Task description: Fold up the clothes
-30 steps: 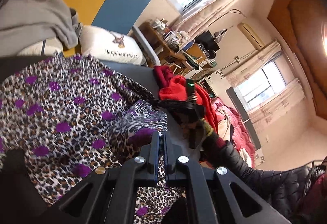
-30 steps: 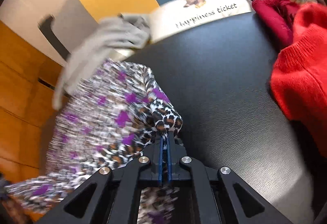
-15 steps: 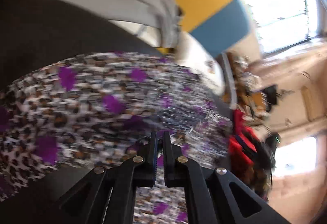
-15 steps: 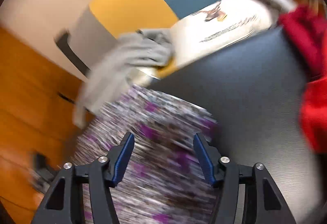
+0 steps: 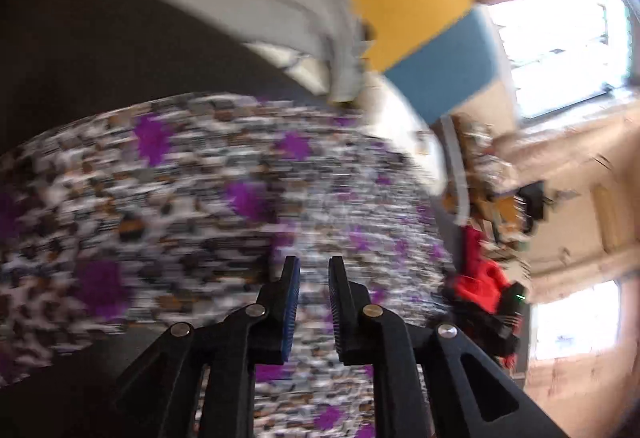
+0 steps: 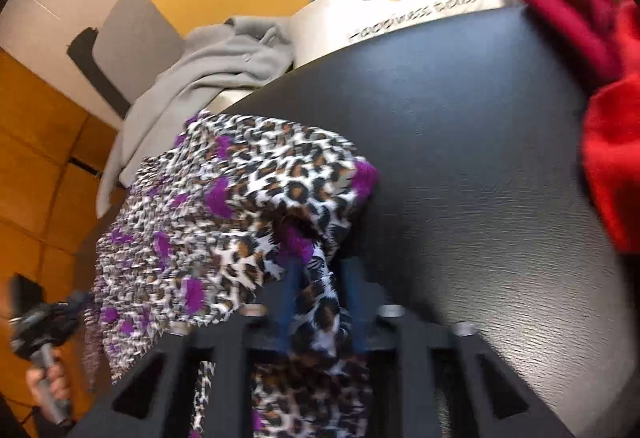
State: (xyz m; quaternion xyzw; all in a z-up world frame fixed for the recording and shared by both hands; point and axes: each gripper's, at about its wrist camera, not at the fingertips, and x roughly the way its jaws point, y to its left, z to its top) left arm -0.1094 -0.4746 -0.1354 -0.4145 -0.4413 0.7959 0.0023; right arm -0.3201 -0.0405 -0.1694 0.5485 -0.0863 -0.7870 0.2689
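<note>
With your left gripper narrowly parted over the leopard-print garment on the black table's left, and your right gripper parted around a loose fold, that fold could slip free.

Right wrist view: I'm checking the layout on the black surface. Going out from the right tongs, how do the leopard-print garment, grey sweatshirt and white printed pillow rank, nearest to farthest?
1. Leopard-print garment with purple spots: lying between the right tongs, spreading left.
2. Grey sweatshirt: behind it, upper left, off the surface's edge.
3. White printed pillow: top centre, farthest.
</note>
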